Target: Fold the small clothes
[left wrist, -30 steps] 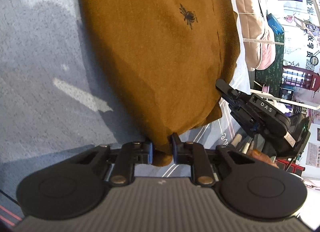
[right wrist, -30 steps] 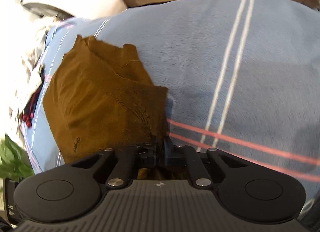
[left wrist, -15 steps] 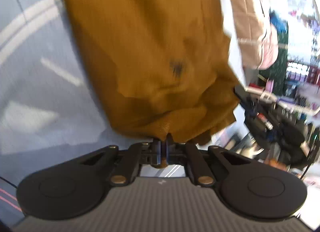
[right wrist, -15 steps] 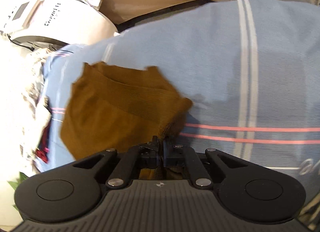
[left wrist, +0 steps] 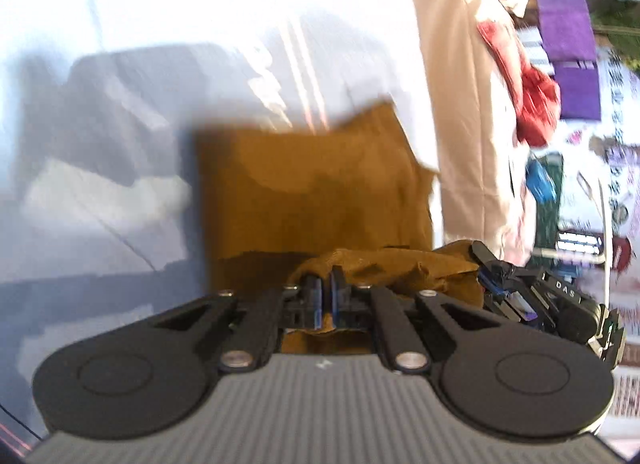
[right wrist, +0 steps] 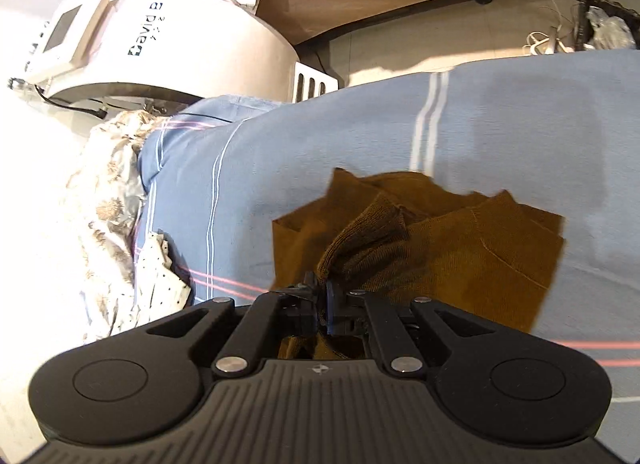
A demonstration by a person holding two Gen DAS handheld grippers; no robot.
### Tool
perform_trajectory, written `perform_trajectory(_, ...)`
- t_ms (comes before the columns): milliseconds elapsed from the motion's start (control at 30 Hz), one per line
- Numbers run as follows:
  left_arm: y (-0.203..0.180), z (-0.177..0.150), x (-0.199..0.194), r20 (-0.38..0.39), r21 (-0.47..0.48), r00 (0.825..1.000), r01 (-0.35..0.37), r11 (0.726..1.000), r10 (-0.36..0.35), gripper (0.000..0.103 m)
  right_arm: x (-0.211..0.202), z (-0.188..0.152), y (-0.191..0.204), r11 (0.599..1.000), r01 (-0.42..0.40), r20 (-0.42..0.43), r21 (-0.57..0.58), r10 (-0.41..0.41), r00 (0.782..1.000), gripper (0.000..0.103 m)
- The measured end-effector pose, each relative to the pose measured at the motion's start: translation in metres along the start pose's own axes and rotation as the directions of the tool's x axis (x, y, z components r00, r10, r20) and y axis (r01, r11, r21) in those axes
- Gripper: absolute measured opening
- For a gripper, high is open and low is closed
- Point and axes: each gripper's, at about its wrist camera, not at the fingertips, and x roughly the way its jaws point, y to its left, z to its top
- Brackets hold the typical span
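A small mustard-brown knit garment (left wrist: 316, 192) lies on the light-blue striped bedspread (right wrist: 500, 124), its near part doubled over itself. My left gripper (left wrist: 325, 296) is shut on a bunched edge of it. My right gripper (right wrist: 321, 300) is shut on another ribbed edge of the garment (right wrist: 440, 256). In the left wrist view the right gripper (left wrist: 532, 300) shows at the lower right, close beside mine, touching the same fold. The left wrist view is blurred and overexposed at the top.
A white machine with a screen (right wrist: 168, 36) stands past the bed's far edge. A patterned quilt (right wrist: 108, 200) and a dotted white cloth (right wrist: 160, 276) lie at the bed's left. Beige fabric (left wrist: 468, 104) and a red item (left wrist: 532, 104) hang to the right.
Both grippers carried the held edges forward over the garment, doubling it. It now lies lower and flatter on the bedspread, and the two grippers have come close together.
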Motion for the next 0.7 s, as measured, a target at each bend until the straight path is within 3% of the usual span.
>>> perform_trajectory(300, 0.035, 0.044, -0.028, 0.046, -0.011, 0.999, -0.026, 1.000, 0.026, 0.004, 0.073, 0.005, 0.036, 0.996, 0.075, -0.018, -0.044, -0.075, 0.997, 0.010)
perform_trajectory(700, 0.036, 0.052, -0.035, 0.060, 0.065, 0.996, -0.065, 0.996, 0.061, 0.006, 0.072, 0.011, 0.041, 1.000, 0.023, 0.036, -0.018, -0.022, 0.999, 0.017)
